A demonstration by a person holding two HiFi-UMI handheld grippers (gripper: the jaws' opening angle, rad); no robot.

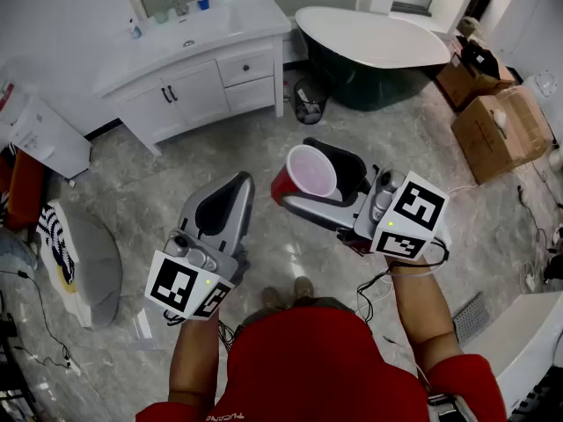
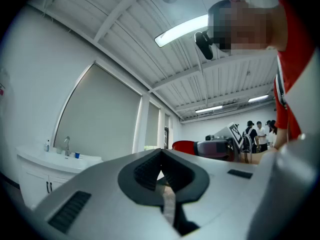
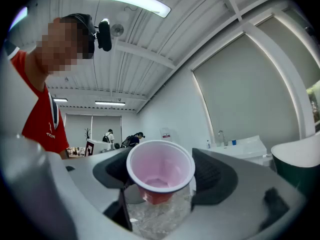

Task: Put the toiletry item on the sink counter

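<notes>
Round red plastic cup (image 1: 310, 172) gripped sideways in right tongs (image 1: 327, 181), left tongs (image 1: 225, 202) closed, empty; cup could slip out before reaching the distant white sink worktop (image 1: 220, 32).

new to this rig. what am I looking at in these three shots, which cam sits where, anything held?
There is no robot: a person holds a two-jaw gripper in each hand. The head view comes from a camera on their head, looking down at a bathroom floor, with the sink counter at upper left and a bathtub beside it. The other two views come from cameras riding on the grippers. The right gripper is clamped on a red cup, up in the air. The left gripper is shut and empty.
</notes>
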